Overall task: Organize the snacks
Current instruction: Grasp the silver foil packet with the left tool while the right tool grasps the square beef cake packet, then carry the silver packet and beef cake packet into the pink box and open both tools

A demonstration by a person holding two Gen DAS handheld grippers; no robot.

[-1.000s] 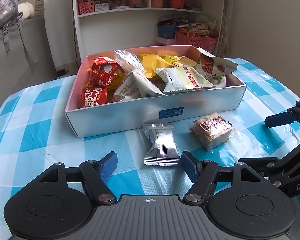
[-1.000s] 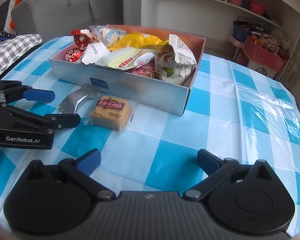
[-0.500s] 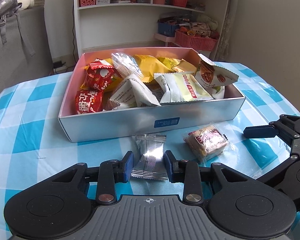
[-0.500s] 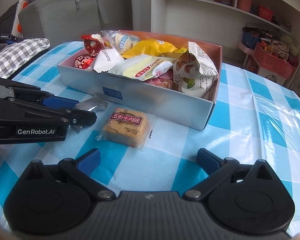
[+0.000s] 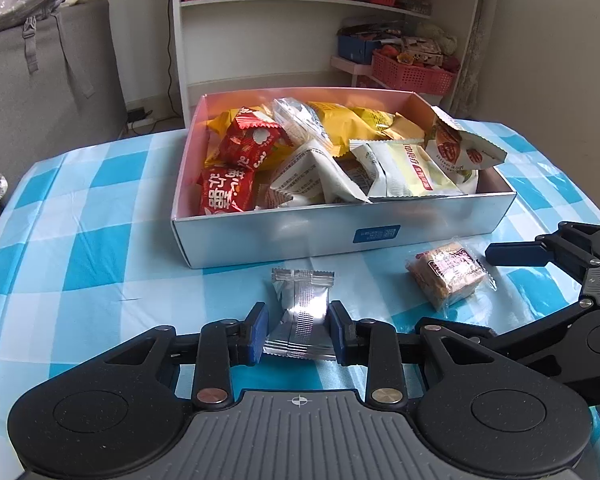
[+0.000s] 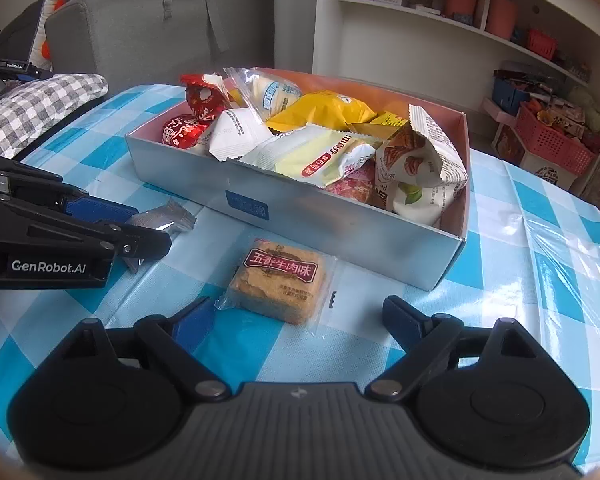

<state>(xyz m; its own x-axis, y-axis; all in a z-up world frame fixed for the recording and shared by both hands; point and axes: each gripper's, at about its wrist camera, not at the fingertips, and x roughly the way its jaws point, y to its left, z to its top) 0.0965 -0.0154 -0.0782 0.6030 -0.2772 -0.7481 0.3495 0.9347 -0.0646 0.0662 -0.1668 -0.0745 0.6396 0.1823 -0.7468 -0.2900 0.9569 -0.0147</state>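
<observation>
A white box (image 5: pixel 340 236) with a pink inside holds several snack packets; it also shows in the right wrist view (image 6: pixel 340 220). My left gripper (image 5: pixel 298 330) is shut on a silver foil packet (image 5: pixel 302 308) in front of the box; the packet also shows in the right wrist view (image 6: pixel 160 220). A clear-wrapped biscuit with a dark red label (image 6: pixel 280 280) lies on the table before the box, also in the left wrist view (image 5: pixel 448 274). My right gripper (image 6: pixel 296 320) is open, its fingers either side of the biscuit's near end, apart from it.
The table has a blue and white checked cloth (image 5: pixel 80 240). A white shelf unit (image 5: pixel 320 20) and a pink basket (image 5: pixel 412 72) stand behind. A grey sofa (image 6: pixel 160 32) is at the left, with a checked cushion (image 6: pixel 32 112).
My left gripper has closed on the silver packet and pinched it. My right gripper has moved forward toward the biscuit, still open.
</observation>
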